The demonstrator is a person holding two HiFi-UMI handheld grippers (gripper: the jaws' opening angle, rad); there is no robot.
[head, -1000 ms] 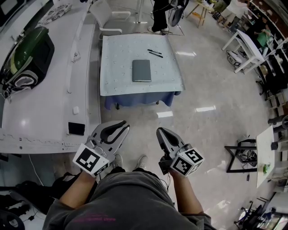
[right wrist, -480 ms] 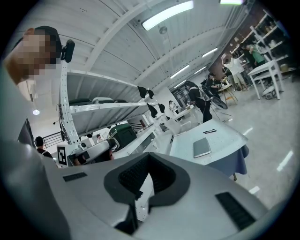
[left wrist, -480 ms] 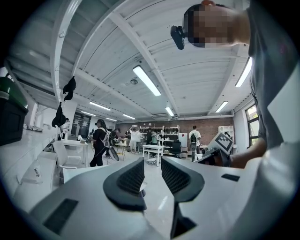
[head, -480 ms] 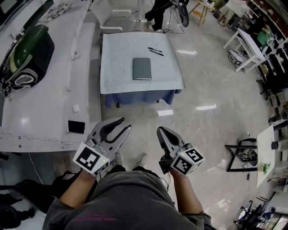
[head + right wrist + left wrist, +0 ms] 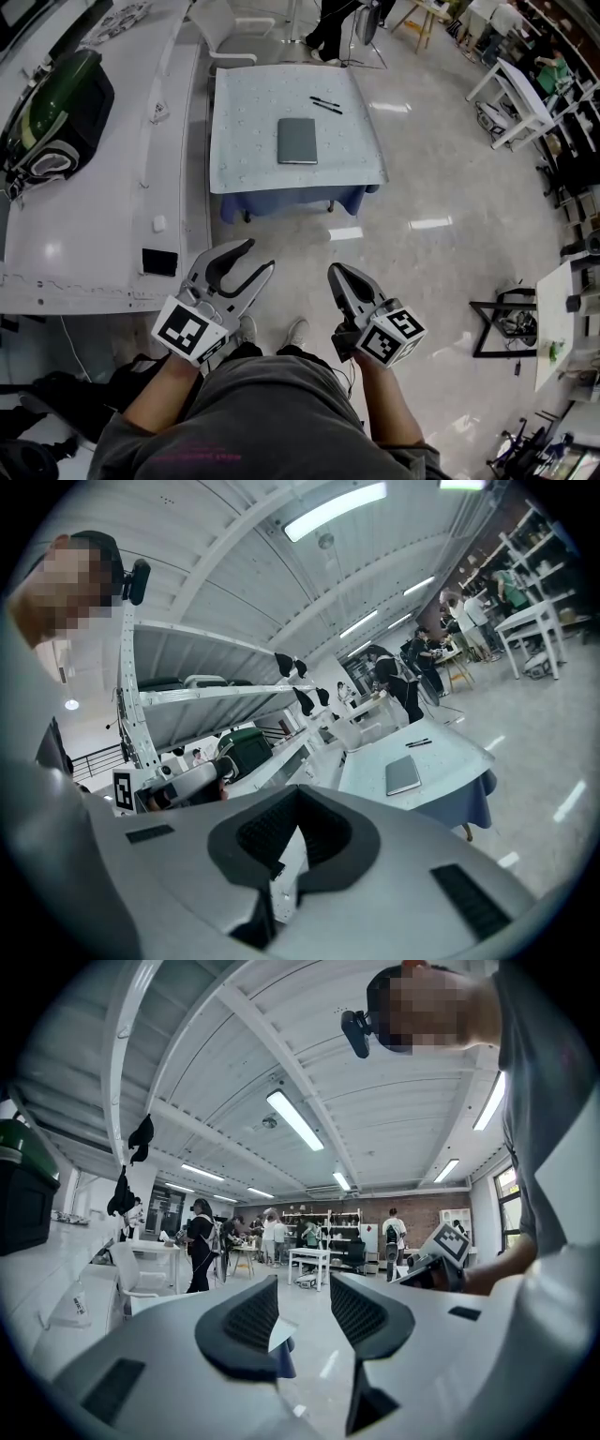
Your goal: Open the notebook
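Observation:
A closed grey notebook lies flat in the middle of a small table covered with a pale cloth, well ahead of me across the floor. The right gripper view shows the notebook too, far off. Both grippers are held near my waist, far short of the table. My left gripper is opening, with only air between its jaws. The jaws of my right gripper are shut on nothing, their tips touching.
Two black pens lie at the table's far right. A long white bench with a green and black bag runs along the left. A white chair and a standing person are behind the table. A black stand is at the right.
The left gripper's jaws have spread apart from nearly closed to clearly open. Both hands and the right gripper's jaws stayed as they were.

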